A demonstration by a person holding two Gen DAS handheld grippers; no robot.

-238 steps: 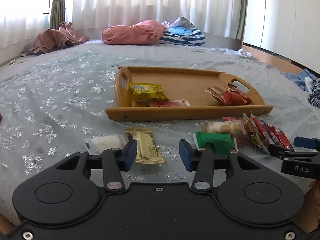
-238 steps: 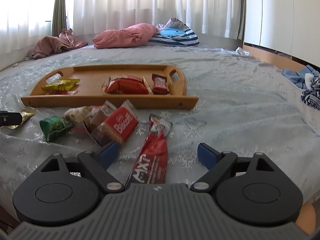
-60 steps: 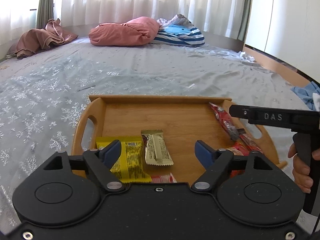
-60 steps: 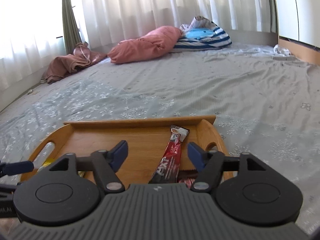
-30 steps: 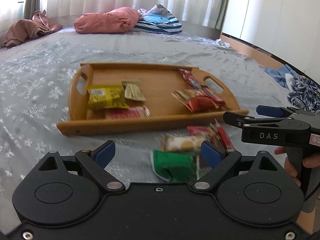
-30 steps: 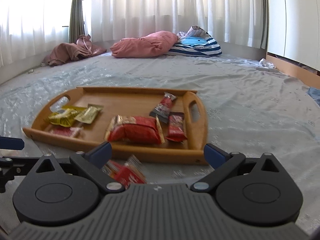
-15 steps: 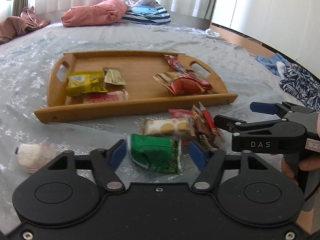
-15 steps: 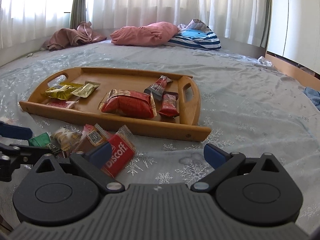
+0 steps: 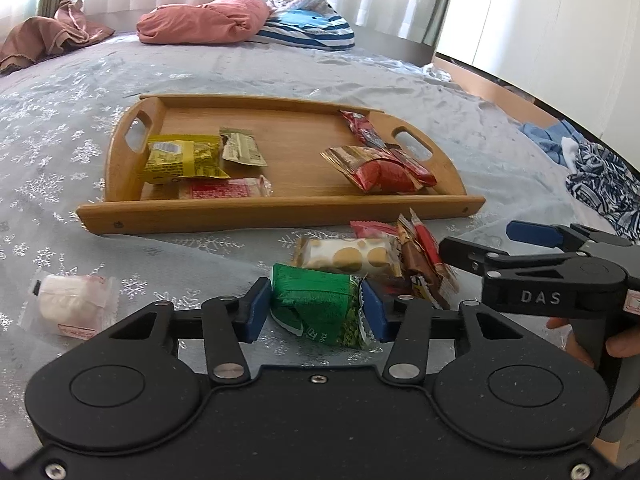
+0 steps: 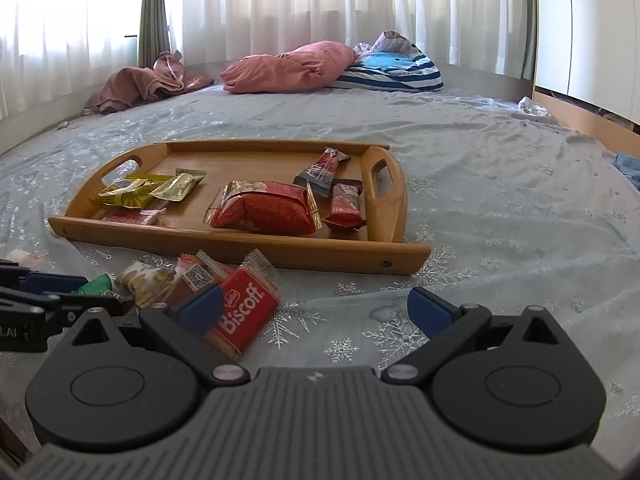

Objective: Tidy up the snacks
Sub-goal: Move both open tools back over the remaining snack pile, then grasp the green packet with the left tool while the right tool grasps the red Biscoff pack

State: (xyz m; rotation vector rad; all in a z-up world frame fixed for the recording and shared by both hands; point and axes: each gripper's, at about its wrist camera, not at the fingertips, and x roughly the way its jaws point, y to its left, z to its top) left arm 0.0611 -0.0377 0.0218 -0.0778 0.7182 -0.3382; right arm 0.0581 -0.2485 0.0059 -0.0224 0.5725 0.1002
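My left gripper was closing its 2 blue pads on the green snack packet; the packet sat between them with both pads at its sides, though I could not tell whether they pressed it yet. My right gripper stood spread wide with nothing between its pads, its left pad over the edge of the red Biscoff packet.

Taking the wooden tray as the landmark, the green packet lay on the bed cover in front of the tray's near rail, toward its right half. Just beyond it, between it and the rail, lay the white biscuit packet with round biscuits printed on it, and touching that on the right was a small heap of brown and red wrappers. A pale, white-filled packet lay alone in front of the tray's left corner, well apart from the heap.

Inside the tray, at the left end near the handle, were a yellow packet, a gold bar beside it and a pink-red wafer packet against the near rail. At the right end lay a big red bag and a slim red stick reaching to the far rail.

A hand held my right gripper's handle right of the tray's near corner.
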